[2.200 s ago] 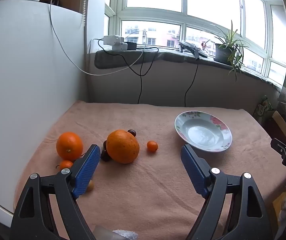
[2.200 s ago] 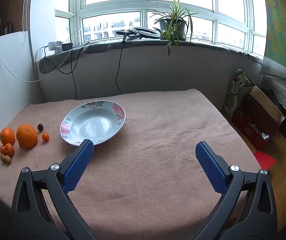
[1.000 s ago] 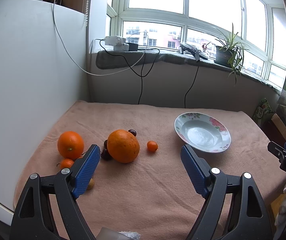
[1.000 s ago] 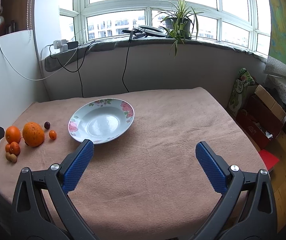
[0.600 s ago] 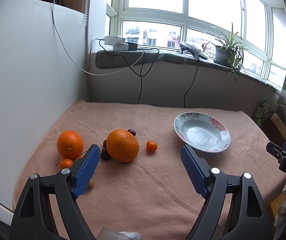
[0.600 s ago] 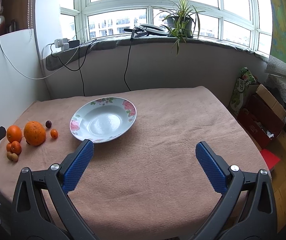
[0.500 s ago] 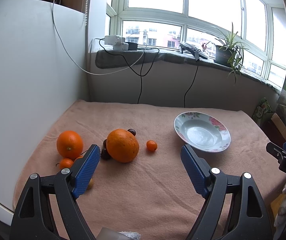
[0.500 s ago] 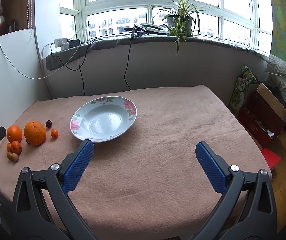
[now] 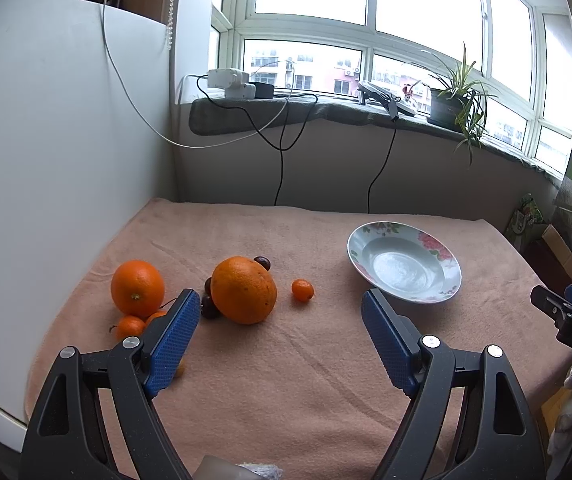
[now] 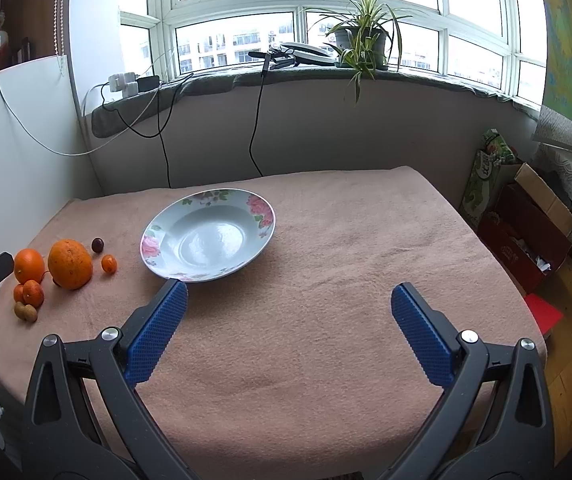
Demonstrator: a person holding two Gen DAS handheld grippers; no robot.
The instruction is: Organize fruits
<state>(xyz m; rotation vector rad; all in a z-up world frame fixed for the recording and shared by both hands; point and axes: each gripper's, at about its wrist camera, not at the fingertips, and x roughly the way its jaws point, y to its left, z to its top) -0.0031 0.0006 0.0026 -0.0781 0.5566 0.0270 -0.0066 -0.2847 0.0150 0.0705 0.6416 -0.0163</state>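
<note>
You have a large orange (image 9: 244, 290) and a smaller orange (image 9: 137, 288) on the pink-covered surface (image 9: 286, 380), with dark plums (image 9: 210, 306) and small mandarins (image 9: 302, 289) clustered around; the floral plate (image 9: 404, 268) sits apart, empty.

A bright bay-window corner in daylight.
Before me, a wide window (image 10: 246, 16) over a cluttered sill, a potted plant (image 10: 359, 46), white panel (image 9: 46, 140) left, cardboard boxes (image 10: 525, 232) on wooden floor.

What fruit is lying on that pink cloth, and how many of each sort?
Large oranges: 2
Small orange fruits: 3
Dark round fruits: 3
Small tan fruits: 2
Total: 10
</note>
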